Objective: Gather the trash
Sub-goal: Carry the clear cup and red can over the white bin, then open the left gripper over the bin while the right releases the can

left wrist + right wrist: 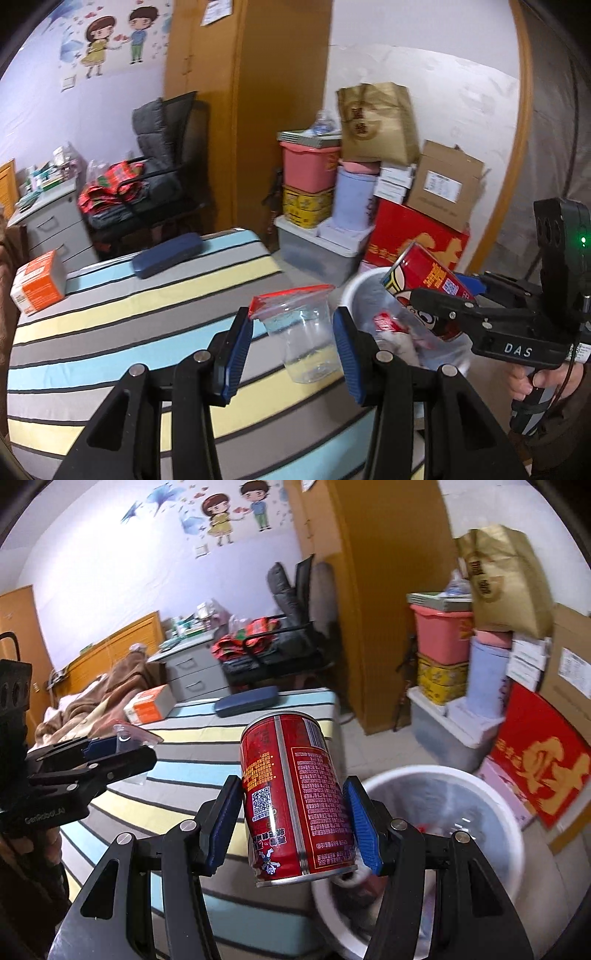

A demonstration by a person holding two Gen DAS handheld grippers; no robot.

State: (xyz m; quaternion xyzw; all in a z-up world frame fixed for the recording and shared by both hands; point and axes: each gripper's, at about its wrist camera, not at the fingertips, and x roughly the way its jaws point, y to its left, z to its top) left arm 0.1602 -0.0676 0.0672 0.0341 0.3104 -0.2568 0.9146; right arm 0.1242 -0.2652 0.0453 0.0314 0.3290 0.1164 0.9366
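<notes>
Red drink can point(295, 797), tilted, clamped at centre frame between the blue pads of the right gripper point(295, 814), held above the striped bed edge beside the white lined trash bin point(484, 786) at lower right. Clear plastic cup point(306, 338) with a red-trimmed film lid, pinched in the left gripper point(293, 350) at lower centre, over the striped bedspread point(110, 325). Orange box point(37, 282) and dark blue case point(168, 254) lie farther up the bed, left of centre.

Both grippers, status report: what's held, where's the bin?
Left gripper shut on cup. Right gripper shut on can. Bin beside bed, below can. Nothing in the way.
</notes>
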